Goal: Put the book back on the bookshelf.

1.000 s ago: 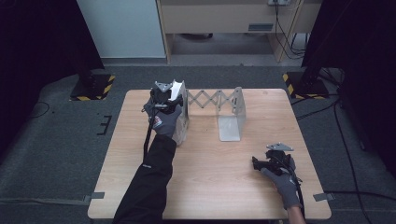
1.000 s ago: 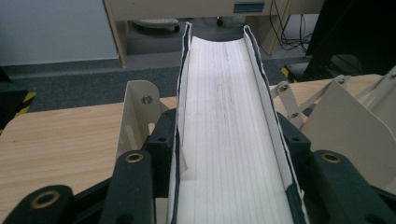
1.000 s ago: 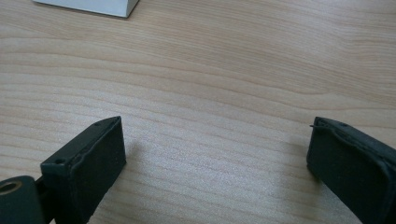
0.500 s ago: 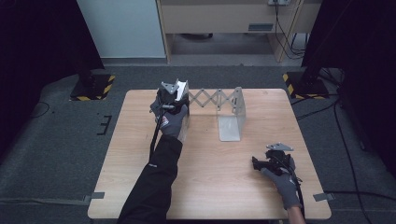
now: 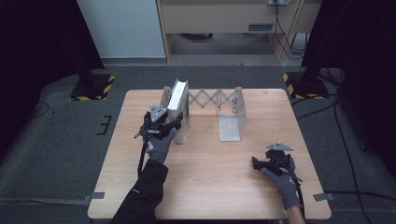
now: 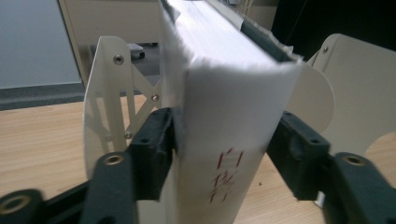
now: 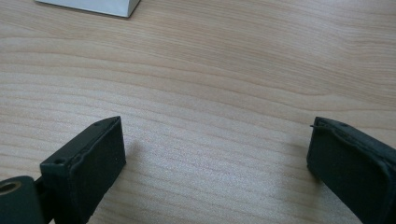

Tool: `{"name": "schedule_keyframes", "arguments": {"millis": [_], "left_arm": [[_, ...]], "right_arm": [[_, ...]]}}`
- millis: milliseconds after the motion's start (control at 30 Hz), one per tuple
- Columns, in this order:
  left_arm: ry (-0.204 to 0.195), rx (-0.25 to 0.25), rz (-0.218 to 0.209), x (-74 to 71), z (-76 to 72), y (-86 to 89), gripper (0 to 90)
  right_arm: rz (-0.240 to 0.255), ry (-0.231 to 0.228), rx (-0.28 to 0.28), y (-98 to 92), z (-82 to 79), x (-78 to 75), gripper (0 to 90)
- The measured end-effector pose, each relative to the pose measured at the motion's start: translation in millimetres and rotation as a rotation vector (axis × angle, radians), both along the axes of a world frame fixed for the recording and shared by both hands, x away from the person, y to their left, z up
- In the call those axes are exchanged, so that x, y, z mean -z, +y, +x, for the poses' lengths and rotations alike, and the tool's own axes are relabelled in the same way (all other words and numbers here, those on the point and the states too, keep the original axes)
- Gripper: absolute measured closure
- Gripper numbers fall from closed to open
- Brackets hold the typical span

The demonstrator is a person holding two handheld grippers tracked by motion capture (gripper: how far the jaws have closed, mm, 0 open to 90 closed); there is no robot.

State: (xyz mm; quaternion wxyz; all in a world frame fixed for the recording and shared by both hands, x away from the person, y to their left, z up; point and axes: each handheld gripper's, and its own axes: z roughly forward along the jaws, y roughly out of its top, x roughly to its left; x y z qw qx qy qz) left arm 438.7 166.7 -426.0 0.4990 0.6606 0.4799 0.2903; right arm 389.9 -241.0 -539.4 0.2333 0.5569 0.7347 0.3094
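Comparing with a second ago, we see our left gripper (image 5: 173,124) has dropped to the white book (image 6: 233,140) standing in the expanding rack (image 5: 231,100), and its jaws have just been closing. They now press the book's lower spine, so it looks placed but not yet released. Our right gripper (image 7: 217,158) rests wide open and empty on the table (image 5: 210,186).

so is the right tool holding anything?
No. In the right gripper view the right tool has its jaws spread wide over bare table, with nothing between them.
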Motion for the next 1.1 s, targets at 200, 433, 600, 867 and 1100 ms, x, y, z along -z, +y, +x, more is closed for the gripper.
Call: {"name": "schedule_keyframes", "arguments": {"millis": [200,433,600,867,1100], "left_arm": [[-0.022,0.004,-0.009,2.9,4.0,-5.0,43.4],[-0.032,-0.001,-0.009,5.0,11.6,-20.4,40.2],[-0.045,0.005,-0.01,7.2,13.9,-23.5,38.2],[-0.069,0.07,0.013,-2.4,-11.6,-9.4,28.9],[0.036,0.136,0.062,17.0,-50.6,19.4,23.0]], "right_arm": [[0.0,0.0,0.0,0.0,0.0,0.0,4.6],[0.002,-0.001,0.0,0.3,0.1,0.0,4.6],[0.002,0.003,-0.007,0.3,-0.2,-0.1,4.6],[-0.003,-0.007,0.006,-0.4,0.1,-0.2,6.3],[0.008,-0.039,0.04,-7.8,-1.0,-7.7,8.0]]}}
